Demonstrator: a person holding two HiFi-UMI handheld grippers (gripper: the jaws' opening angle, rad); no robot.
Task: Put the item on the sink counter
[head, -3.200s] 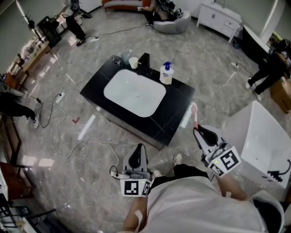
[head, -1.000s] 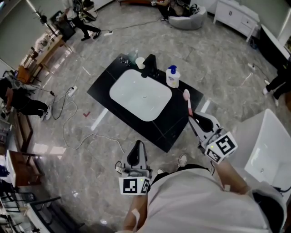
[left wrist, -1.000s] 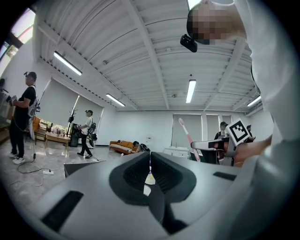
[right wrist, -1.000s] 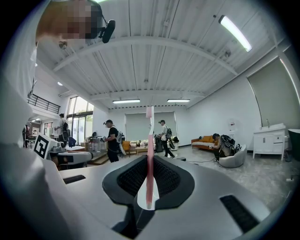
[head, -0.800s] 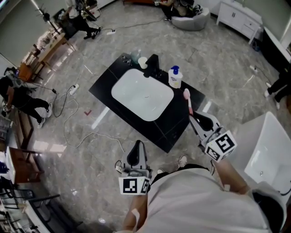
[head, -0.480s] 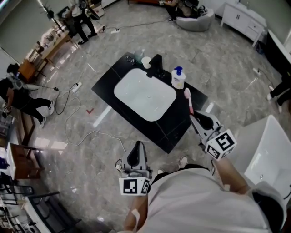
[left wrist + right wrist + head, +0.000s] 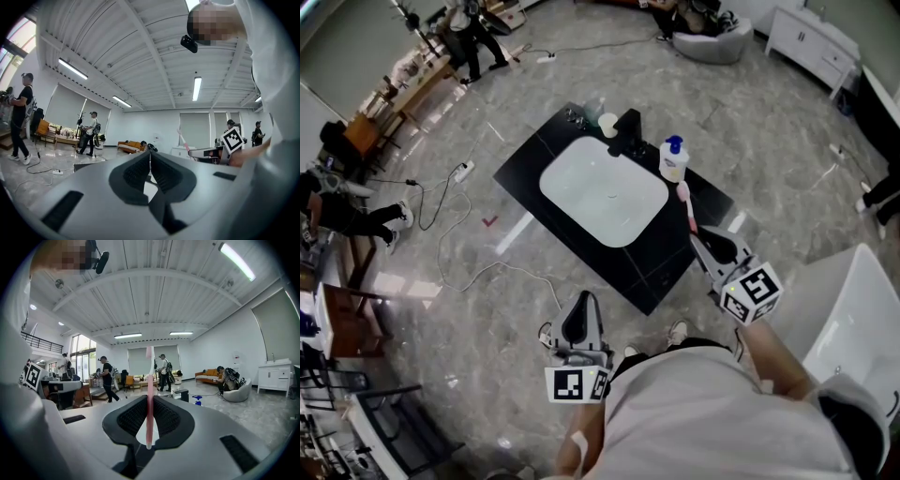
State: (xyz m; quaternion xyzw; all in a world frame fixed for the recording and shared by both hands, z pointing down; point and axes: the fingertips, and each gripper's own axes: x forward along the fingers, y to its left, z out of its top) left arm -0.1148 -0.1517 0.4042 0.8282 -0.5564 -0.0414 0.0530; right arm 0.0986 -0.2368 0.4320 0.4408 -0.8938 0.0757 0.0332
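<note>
My right gripper [image 7: 709,239] is shut on a pink toothbrush [image 7: 687,206], which sticks up and forward from its jaws, with its head over the right end of the black sink counter [image 7: 548,141]. In the right gripper view the toothbrush [image 7: 149,394] stands upright between the shut jaws of that gripper [image 7: 149,420]. My left gripper [image 7: 577,319] hangs low over the floor near my body, shut with nothing in it; in its own view this left gripper [image 7: 150,171] has its jaws pressed together. A white basin [image 7: 603,190] is set in the counter.
At the counter's back stand a black tap [image 7: 627,133], a soap pump bottle [image 7: 673,159], a white cup [image 7: 607,124] and a clear glass [image 7: 594,108]. Cables [image 7: 455,220] trail on the marble floor to the left. A white tub [image 7: 848,314] is at the right. People stand at the room's edges.
The view has drifted so the counter sits a little closer and further right. The right gripper keeps the toothbrush, its head now nearer the soap bottle. The left gripper has not moved.
</note>
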